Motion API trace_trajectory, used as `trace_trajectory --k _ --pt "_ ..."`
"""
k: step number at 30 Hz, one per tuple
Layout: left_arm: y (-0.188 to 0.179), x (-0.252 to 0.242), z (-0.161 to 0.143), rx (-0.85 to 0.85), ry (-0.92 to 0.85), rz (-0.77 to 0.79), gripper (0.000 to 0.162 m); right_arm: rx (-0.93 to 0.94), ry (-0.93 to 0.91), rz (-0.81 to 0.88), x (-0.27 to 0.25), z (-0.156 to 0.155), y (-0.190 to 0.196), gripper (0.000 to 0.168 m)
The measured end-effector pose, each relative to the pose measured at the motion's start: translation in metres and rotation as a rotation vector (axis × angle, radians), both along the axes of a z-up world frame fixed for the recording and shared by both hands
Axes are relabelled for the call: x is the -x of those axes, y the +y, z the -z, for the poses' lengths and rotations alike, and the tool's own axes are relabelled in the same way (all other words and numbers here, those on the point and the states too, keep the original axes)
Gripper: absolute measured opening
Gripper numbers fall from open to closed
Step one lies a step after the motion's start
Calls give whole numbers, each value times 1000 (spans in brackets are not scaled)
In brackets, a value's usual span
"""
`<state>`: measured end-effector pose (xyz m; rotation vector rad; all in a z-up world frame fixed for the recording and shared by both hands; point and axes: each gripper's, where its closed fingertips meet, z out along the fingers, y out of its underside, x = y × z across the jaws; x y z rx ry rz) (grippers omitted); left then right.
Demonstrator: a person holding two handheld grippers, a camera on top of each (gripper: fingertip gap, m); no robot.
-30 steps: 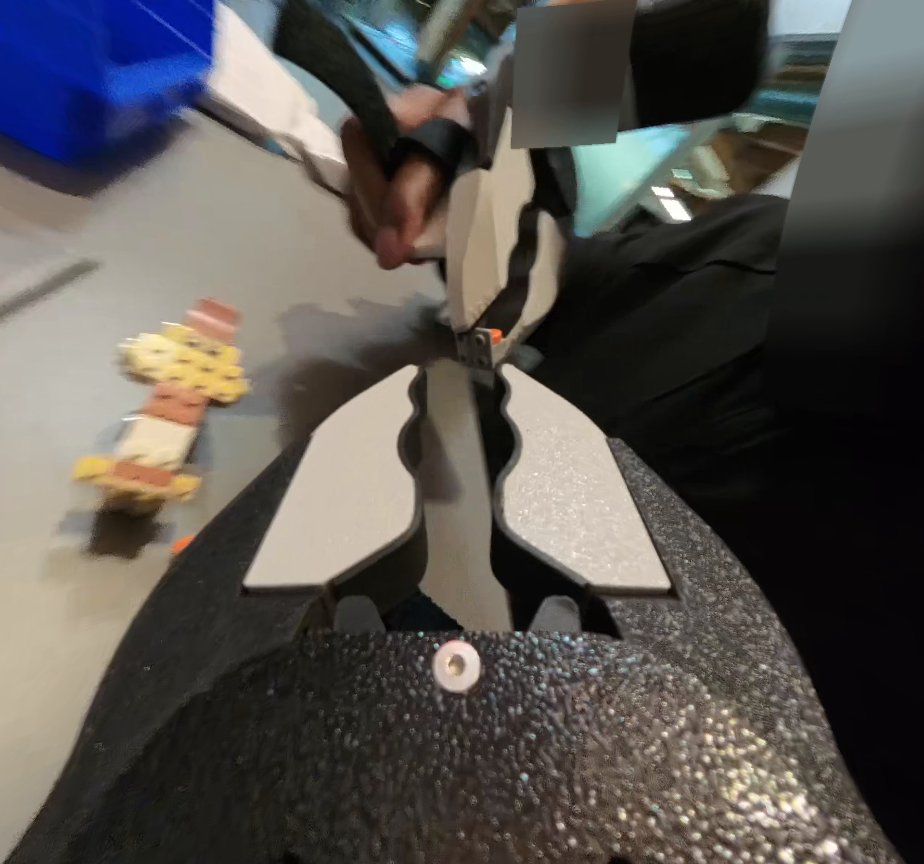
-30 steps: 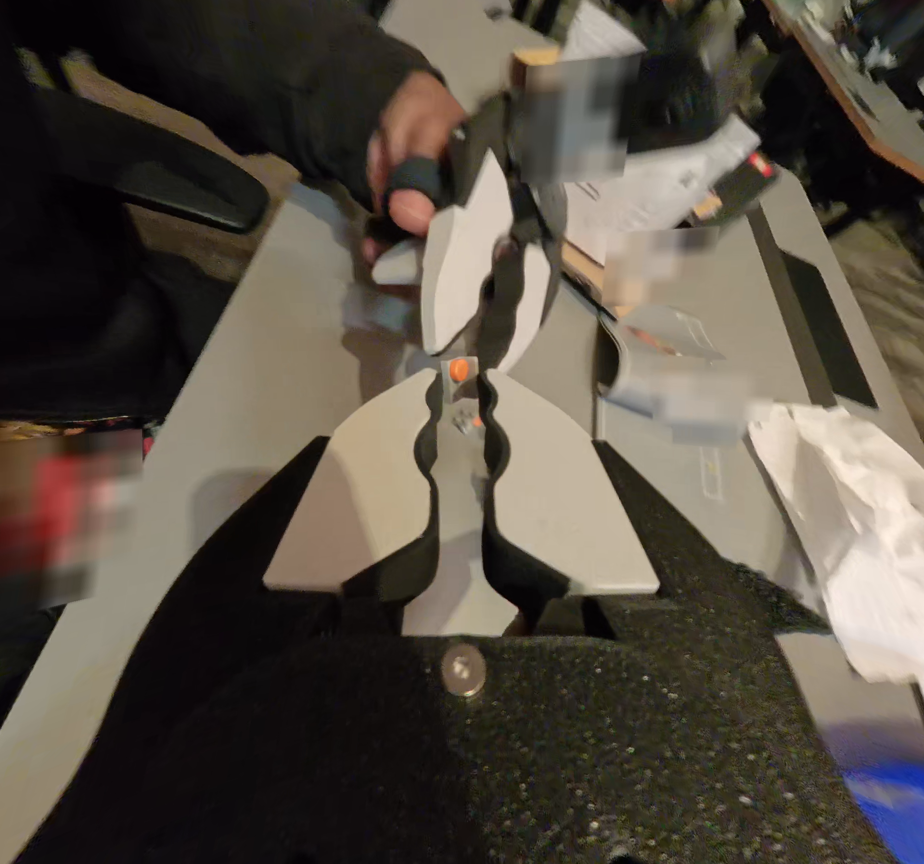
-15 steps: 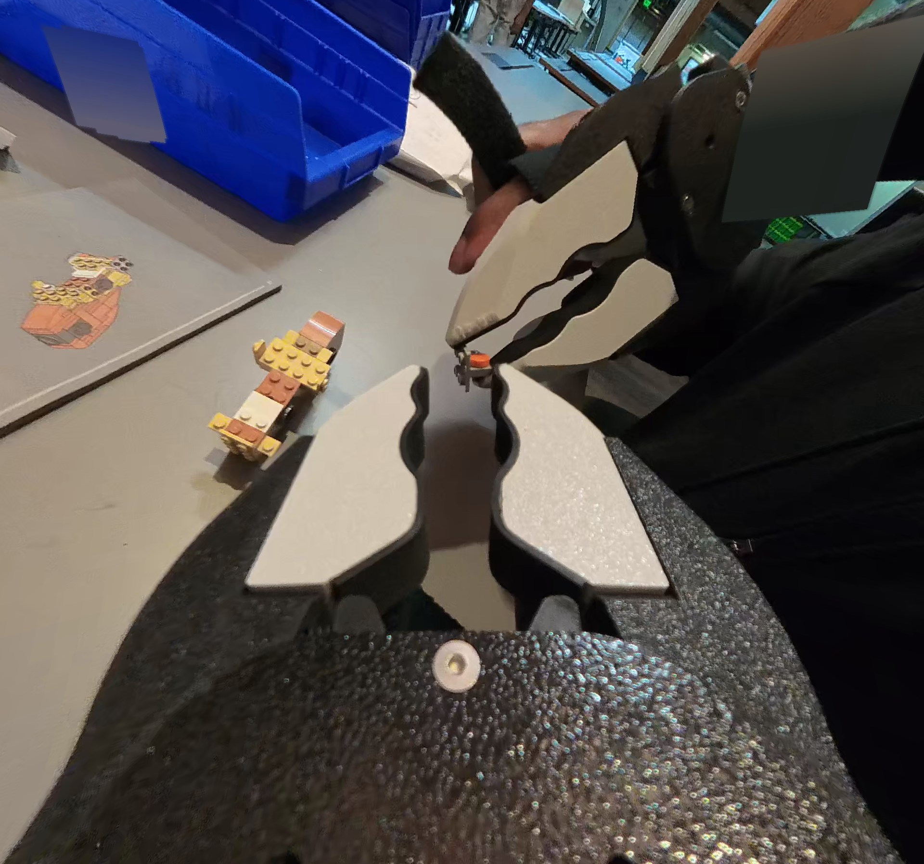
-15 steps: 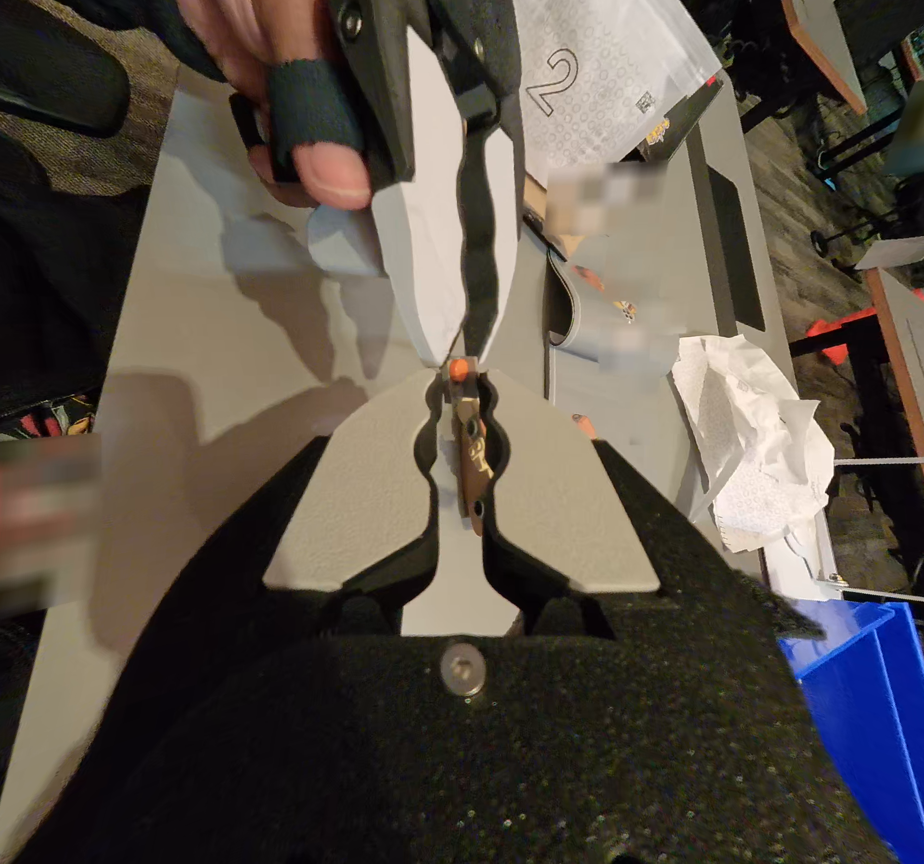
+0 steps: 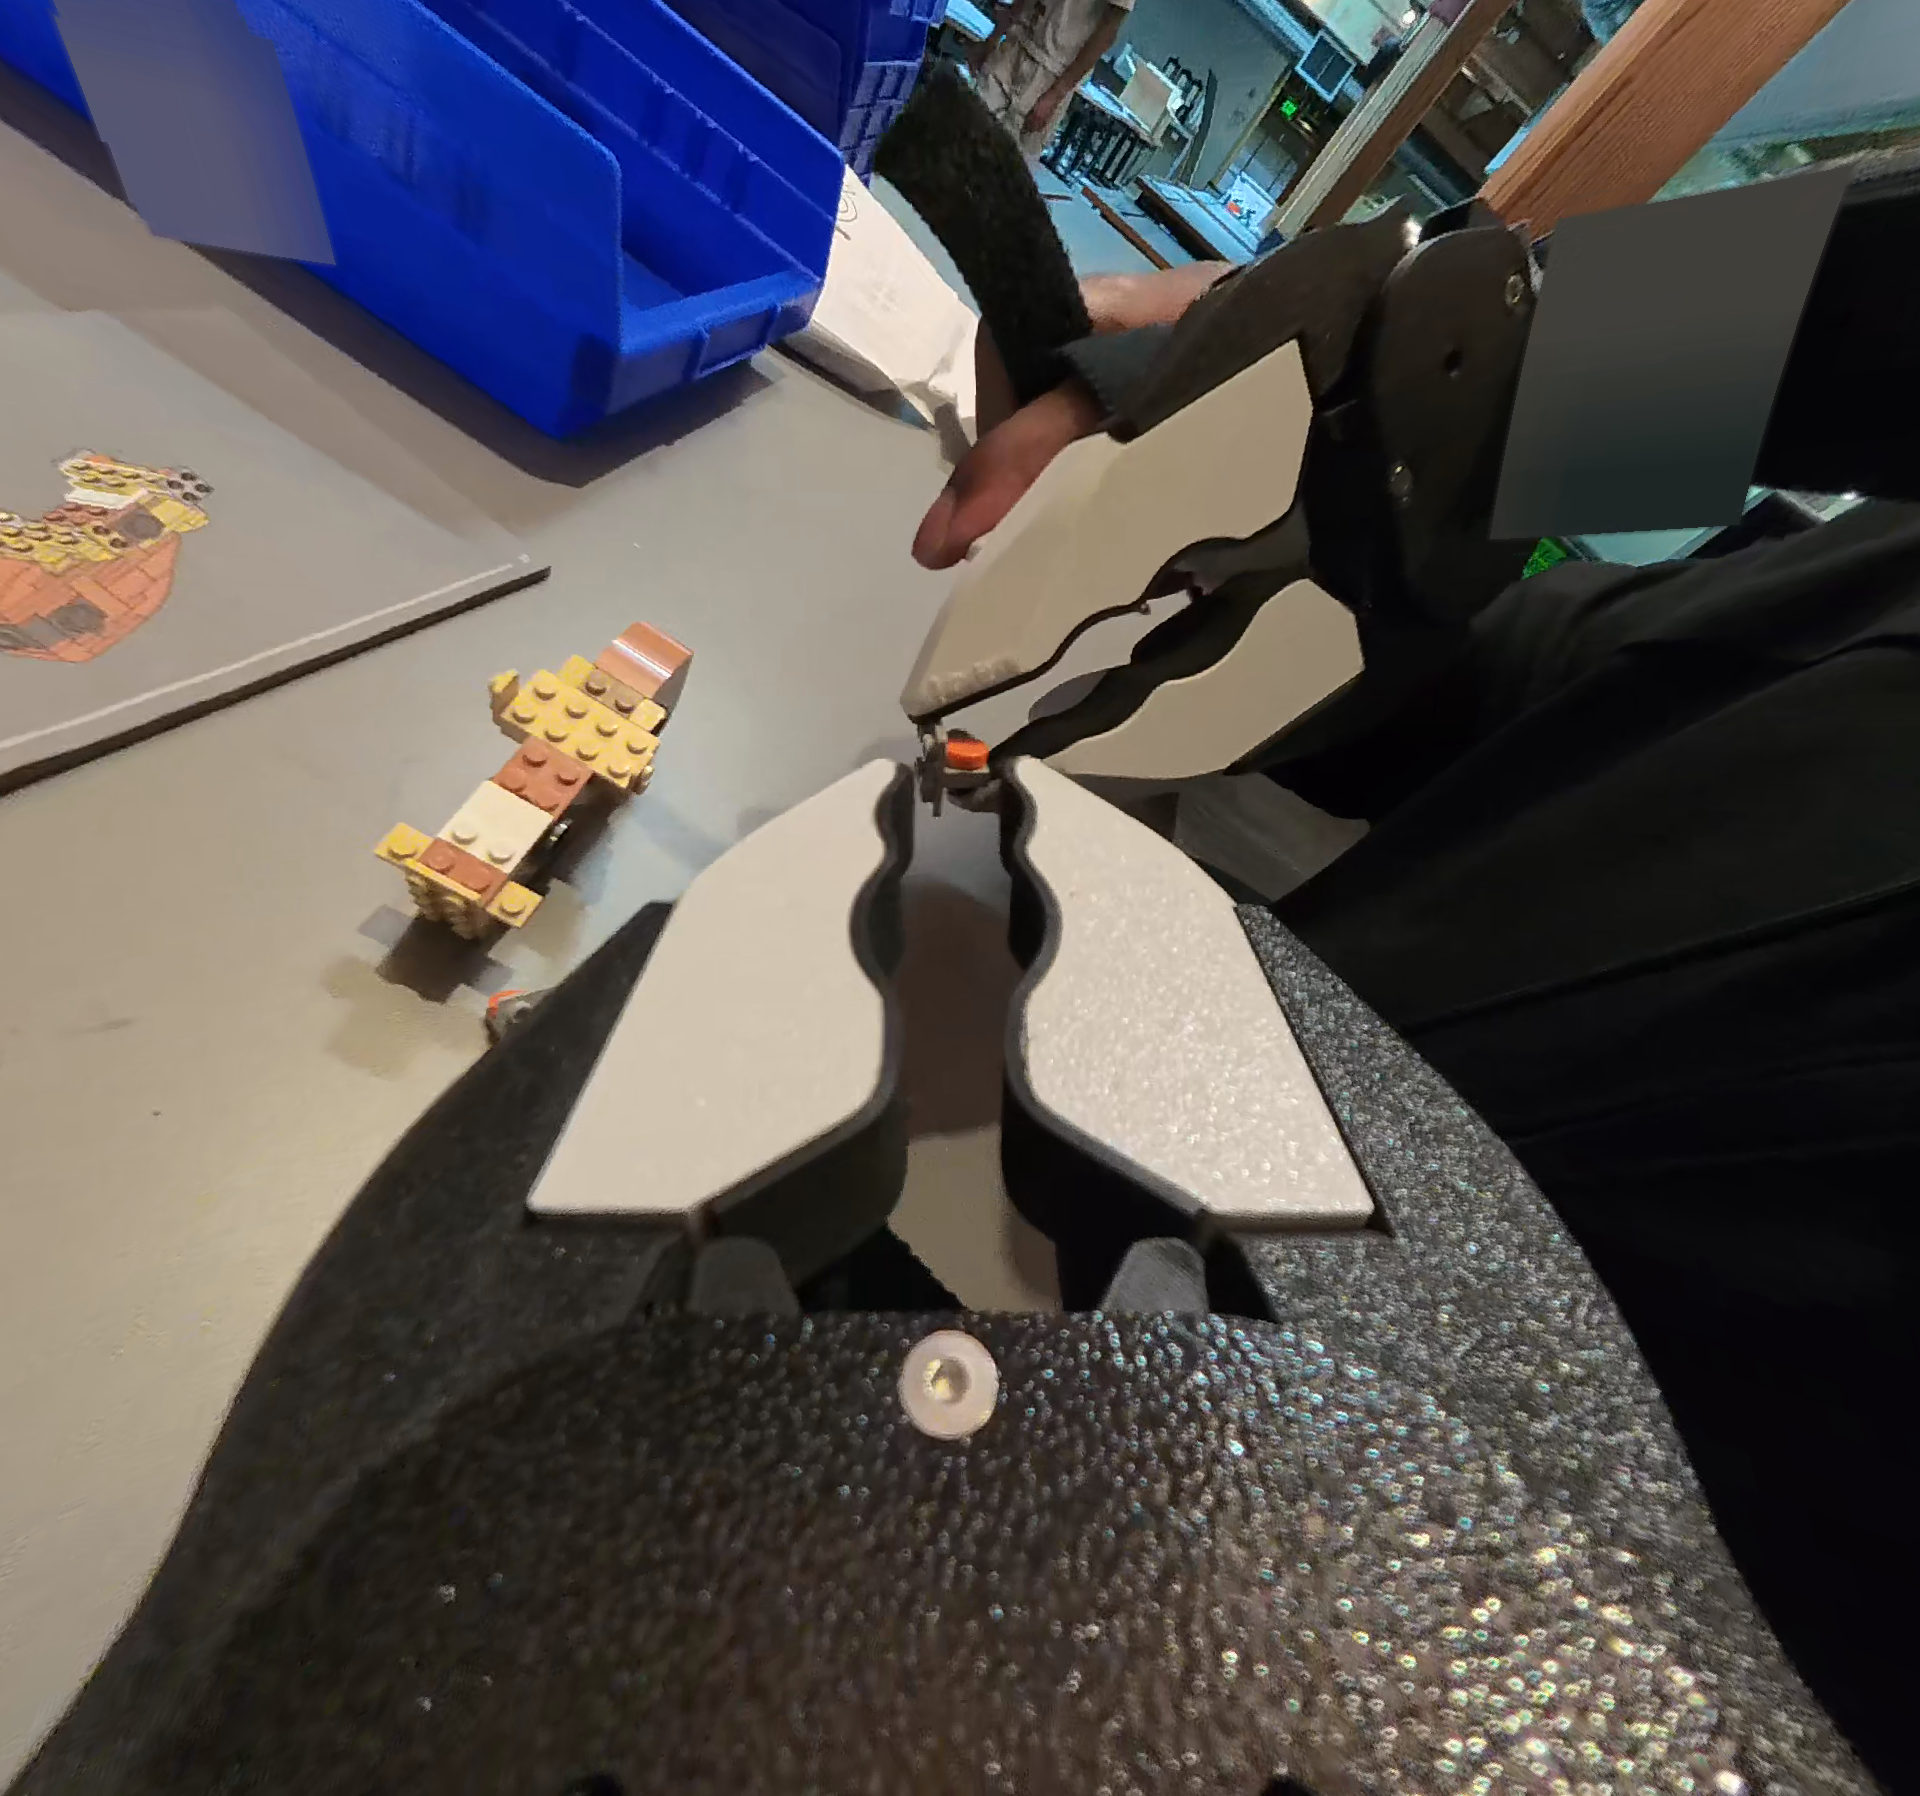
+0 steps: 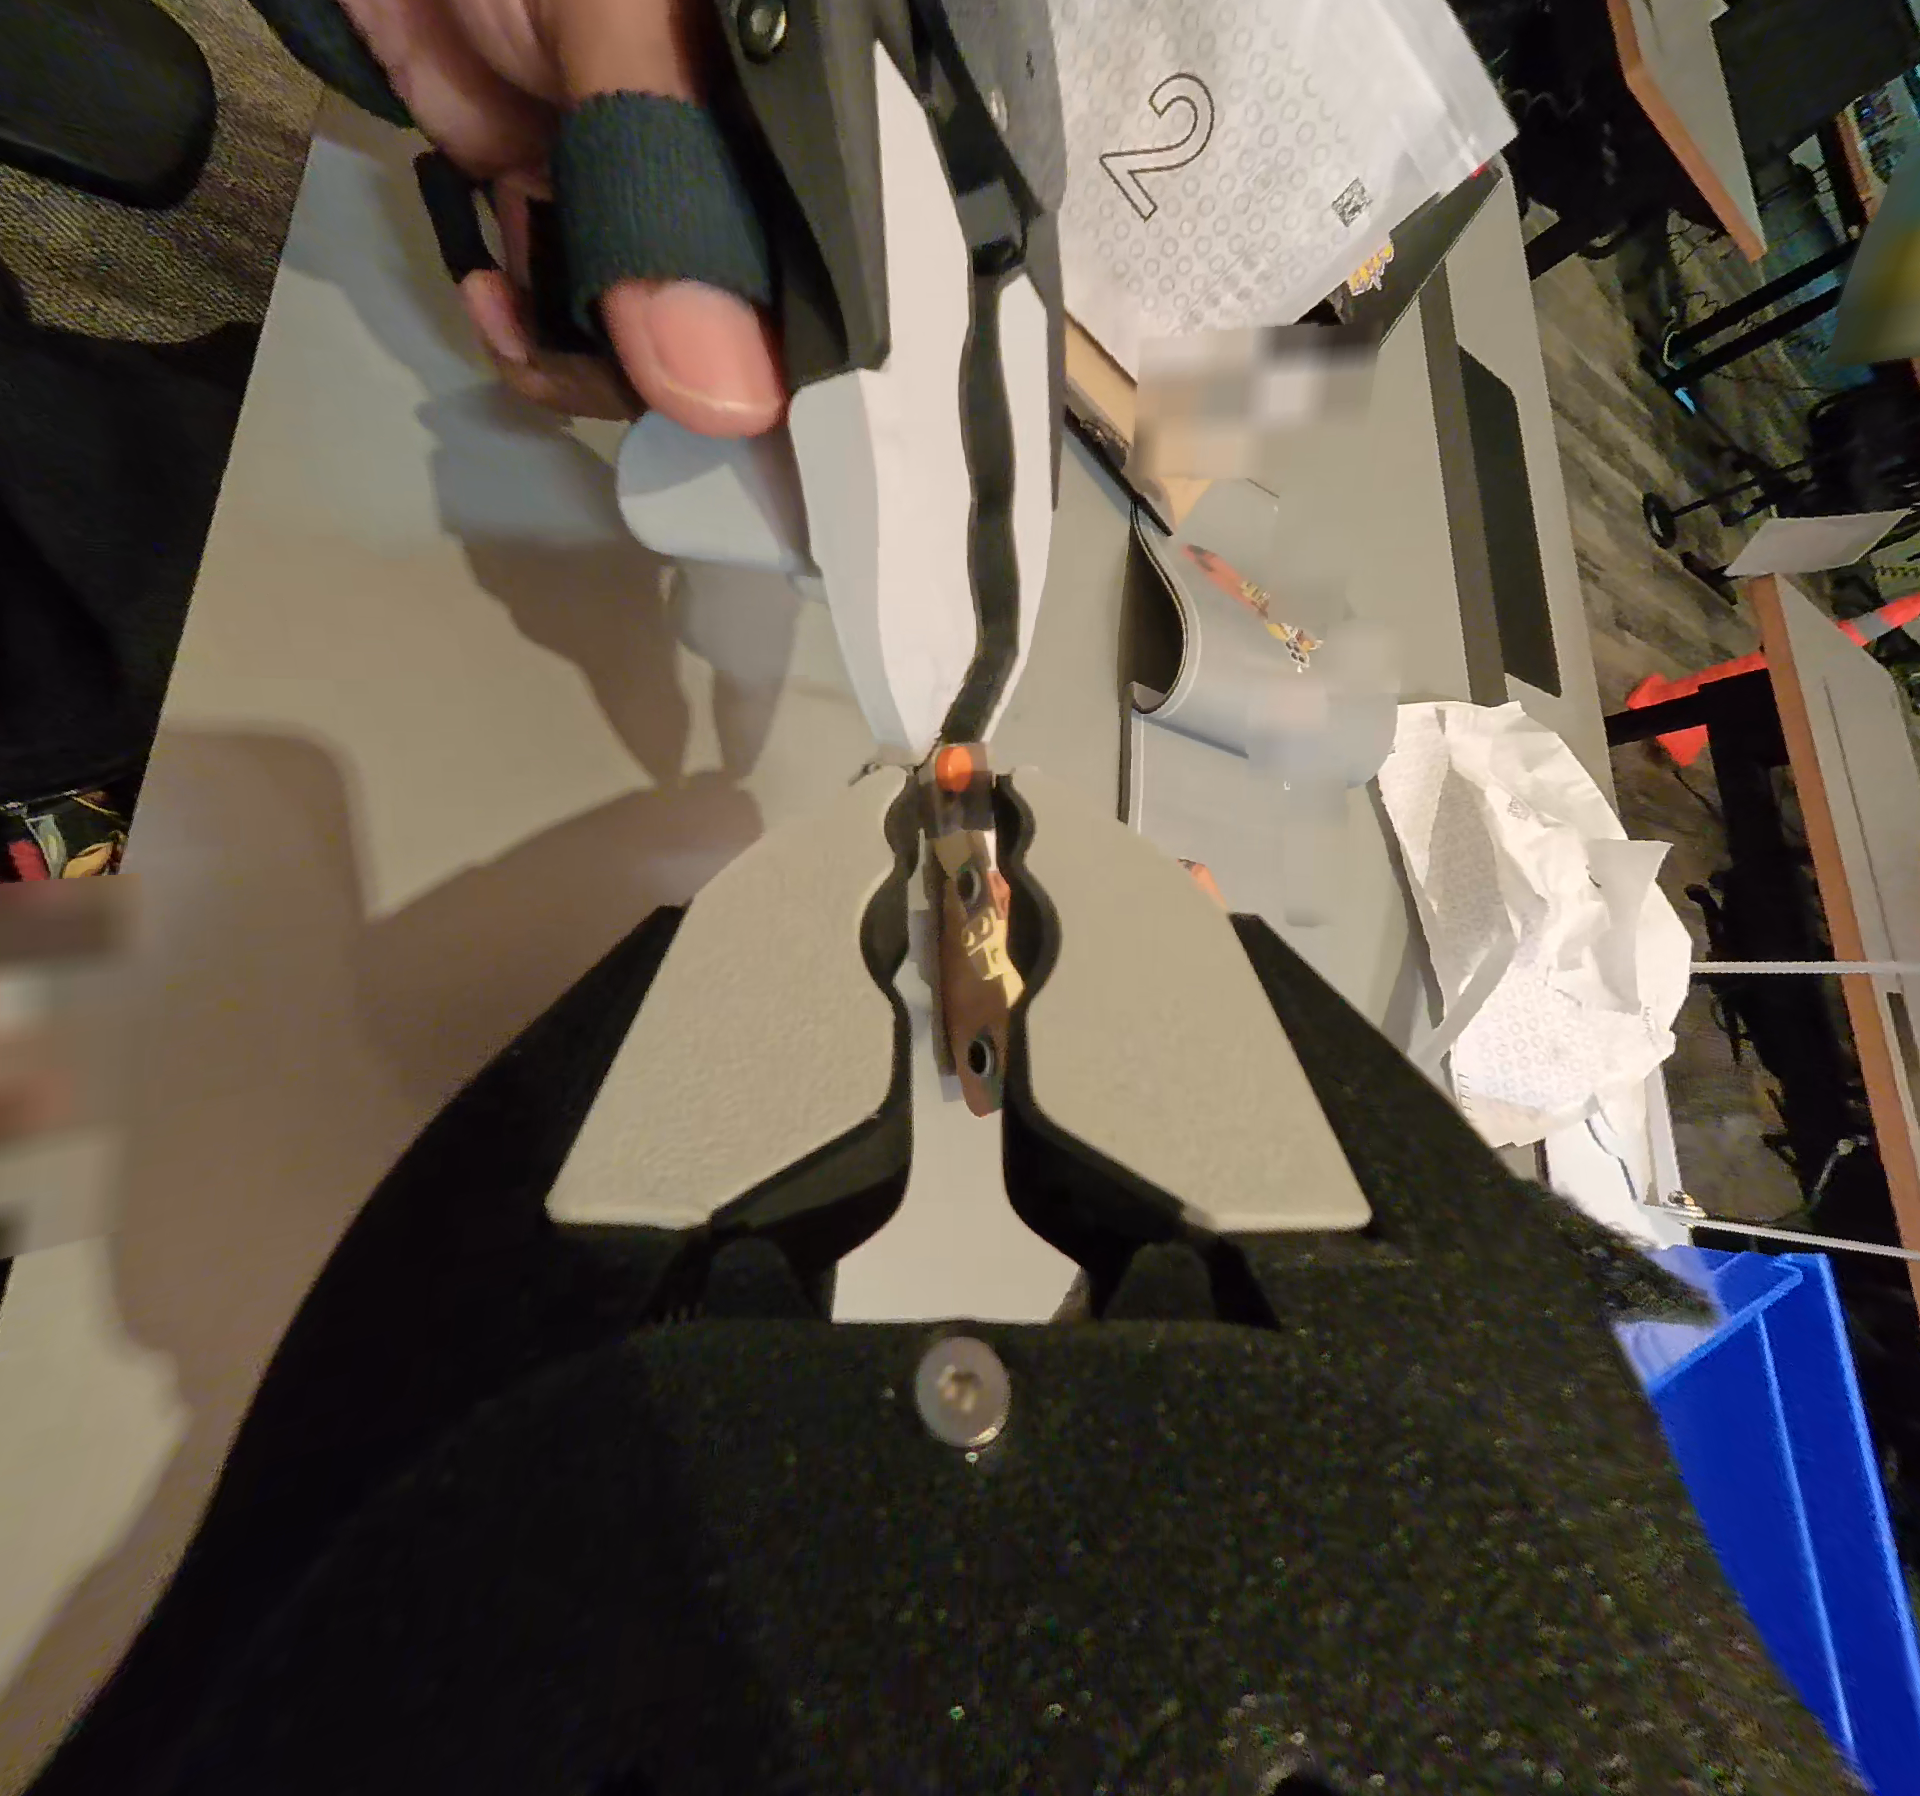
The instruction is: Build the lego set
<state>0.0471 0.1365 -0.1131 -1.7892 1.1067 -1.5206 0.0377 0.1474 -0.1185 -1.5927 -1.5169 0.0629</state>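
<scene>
While the two tools meet tip to tip above the grey surface (image 5: pixel 208 1019), the right tongs (image 6: pixel 954 801) are clamped on a thin brown lego piece (image 6: pixel 975 967) that lies lengthwise down the gap between their grey fingers (image 6: pixel 769 1008), with a small orange stud (image 6: pixel 952 766) at its far end; the left tongs (image 6: pixel 961 728) come down from above in the right wrist view, their fingers nearly pressed together, and their tips touch that orange stud; whether they pinch it or only press on it I cannot tell.

Seen from the left wrist view, the left tongs (image 5: pixel 956 780) have their tips drawn in close around the orange stud (image 5: pixel 966 756), though a gap remains farther back; the right tongs (image 5: pixel 940 707) reach in from the upper right, tilted so their fingers lie one above the other; the right hand (image 5: pixel 997 468) grips that tool from behind, one finger stretched forward along the upper finger, a black strap across it.

The left hand (image 6: pixel 582 115) wraps the handle of its tool from the upper left, a black band over one fingertip, sleeve dark.

A partly built lego model (image 5: pixel 530 790) of tan, brown and white bricks lies on the surface to the left, apart from both tools; a flat printed sheet (image 5: pixel 208 603) lies beyond it; blue bins (image 5: pixel 520 188) stand behind; crumpled white paper (image 6: pixel 1527 936) sits to the right in the right wrist view.
</scene>
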Motion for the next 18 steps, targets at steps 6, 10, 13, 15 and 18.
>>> trace_trajectory --k 6,10,13,15,18 --pt "0 1 -4 -8 -2 -2 13 -47 -36 -9 3 -1 -2 13" --pt "-2 3 -5 -9 -10 6 11 -59 -32 -25 6 -4 -5 13" --pt "-1 4 -7 17 -41 8 10 -64 -12 -32 9 -5 -4 14" --pt "0 5 -7 47 -70 7 10 -64 12 -30 9 -6 -3 16" --pt "3 8 -7 109 -131 -4 10 -71 46 -26 7 -8 0 25"
